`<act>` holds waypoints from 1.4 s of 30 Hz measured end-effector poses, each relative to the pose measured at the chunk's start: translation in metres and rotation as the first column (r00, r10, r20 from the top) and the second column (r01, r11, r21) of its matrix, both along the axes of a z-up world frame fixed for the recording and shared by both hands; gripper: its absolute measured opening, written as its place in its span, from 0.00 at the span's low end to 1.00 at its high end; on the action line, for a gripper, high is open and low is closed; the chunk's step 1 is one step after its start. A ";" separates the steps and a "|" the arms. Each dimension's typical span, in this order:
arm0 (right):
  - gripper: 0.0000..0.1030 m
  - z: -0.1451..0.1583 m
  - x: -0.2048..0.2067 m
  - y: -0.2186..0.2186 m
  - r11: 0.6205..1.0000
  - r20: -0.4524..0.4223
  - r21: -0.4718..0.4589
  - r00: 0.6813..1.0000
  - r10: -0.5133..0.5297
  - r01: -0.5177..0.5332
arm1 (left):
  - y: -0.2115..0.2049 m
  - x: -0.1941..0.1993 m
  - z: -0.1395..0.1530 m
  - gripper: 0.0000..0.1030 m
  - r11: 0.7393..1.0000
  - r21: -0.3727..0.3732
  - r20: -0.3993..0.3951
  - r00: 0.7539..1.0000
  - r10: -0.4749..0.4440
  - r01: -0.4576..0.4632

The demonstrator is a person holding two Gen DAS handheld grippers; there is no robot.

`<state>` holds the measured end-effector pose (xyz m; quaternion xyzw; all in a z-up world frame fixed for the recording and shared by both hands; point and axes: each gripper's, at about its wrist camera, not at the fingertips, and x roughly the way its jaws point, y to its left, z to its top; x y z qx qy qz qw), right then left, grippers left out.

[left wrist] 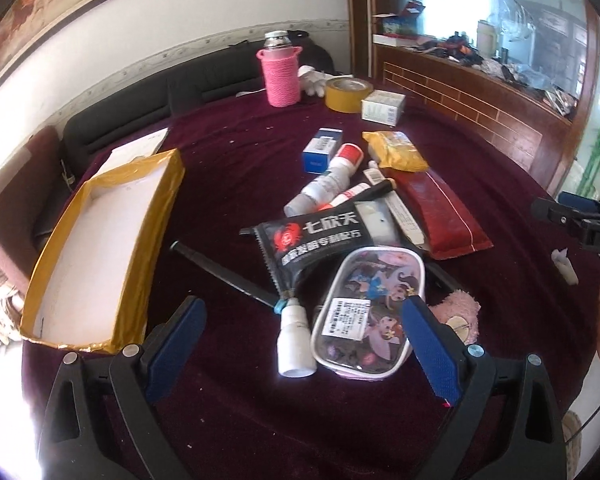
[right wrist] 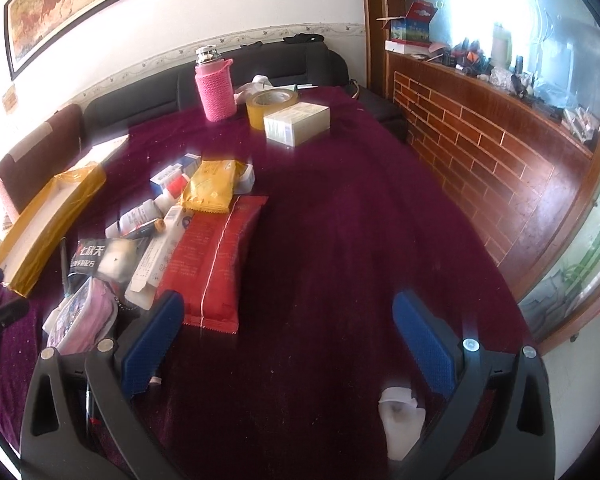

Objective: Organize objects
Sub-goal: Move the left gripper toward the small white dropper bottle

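my left claw (left wrist: 300, 344) wide open, empty, over the clutter

closing now, i might catch the white bottle (left wrist: 294, 342) with the clear pouch (left wrist: 364, 312).

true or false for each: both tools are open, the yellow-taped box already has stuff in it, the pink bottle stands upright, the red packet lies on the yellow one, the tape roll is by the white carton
1. Both tools are open. True: the left tool and the right tool each show their fingers wide apart, holding nothing.
2. The yellow-taped box has items in it. False: only its bare white inside shows.
3. The pink bottle stands upright. True.
4. The red packet lies on the yellow packet. False: the yellow one overlaps the red one's far end.
5. The tape roll sits beside the white carton. True.
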<state>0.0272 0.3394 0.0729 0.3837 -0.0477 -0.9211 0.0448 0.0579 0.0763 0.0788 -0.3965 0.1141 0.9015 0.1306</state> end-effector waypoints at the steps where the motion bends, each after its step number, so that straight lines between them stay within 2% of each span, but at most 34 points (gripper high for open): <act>1: 1.00 -0.002 -0.001 -0.001 1.000 0.008 -0.016 1.000 0.014 -0.014 | 0.006 -0.002 -0.003 0.93 1.000 -0.018 0.002 1.000 -0.012 0.012; 3: 1.00 -0.007 -0.001 -0.003 0.998 0.025 -0.038 0.999 0.041 -0.040 | 0.016 -0.007 -0.011 0.93 0.999 -0.049 0.022 1.000 -0.019 0.020; 6: 1.00 -0.011 -0.003 -0.011 0.997 0.040 -0.036 0.997 0.062 -0.061 | 0.022 -0.015 -0.022 0.93 0.996 -0.090 0.060 0.998 0.018 -0.012; 15: 1.00 -0.004 -0.005 -0.024 0.997 0.052 -0.001 0.995 0.081 -0.081 | 0.006 -0.019 -0.020 0.93 0.984 -0.115 0.029 0.990 0.137 -0.133; 24: 1.00 -0.003 -0.001 -0.057 0.992 0.063 0.032 0.991 0.119 -0.121 | -0.017 -0.020 -0.024 0.93 0.978 -0.128 0.029 0.985 0.170 -0.165; 28: 1.00 -0.002 0.003 -0.073 0.989 0.064 0.059 0.989 0.133 -0.137 | -0.031 -0.022 -0.015 0.93 0.976 -0.127 0.006 0.984 0.180 -0.178; 32: 1.00 -0.002 0.003 -0.082 0.987 0.076 0.076 0.988 0.132 -0.138 | -0.069 -0.026 0.016 0.94 0.969 -0.105 -0.068 0.974 0.216 -0.223; 34: 1.00 -0.002 0.003 -0.087 0.987 0.080 0.086 0.988 0.132 -0.138 | -0.098 -0.035 0.032 0.94 0.943 -0.160 -0.135 0.952 0.273 -0.293; 35: 1.00 -0.001 0.002 -0.089 0.986 0.082 0.092 0.988 0.132 -0.139 | -0.116 -0.043 0.036 0.94 0.914 -0.218 -0.169 0.936 0.309 -0.341; 37: 1.00 0.000 0.003 -0.093 0.985 0.083 0.104 0.988 0.132 -0.141 | -0.148 -0.065 0.029 0.94 0.860 -0.333 -0.159 0.922 0.352 -0.386; 39: 1.00 0.000 0.002 -0.099 0.984 0.083 0.106 0.987 0.134 -0.143 | -0.182 -0.087 0.015 0.94 0.796 -0.402 -0.179 0.892 0.416 -0.452; 40: 1.00 0.000 0.002 -0.102 0.984 0.085 0.103 0.987 0.137 -0.146 | -0.196 -0.098 0.007 0.94 0.773 -0.425 -0.175 0.881 0.440 -0.471; 42: 1.00 -0.003 0.000 -0.111 0.983 0.096 0.101 0.985 0.143 -0.153 | -0.221 -0.119 -0.011 0.94 0.744 -0.454 -0.139 0.863 0.485 -0.491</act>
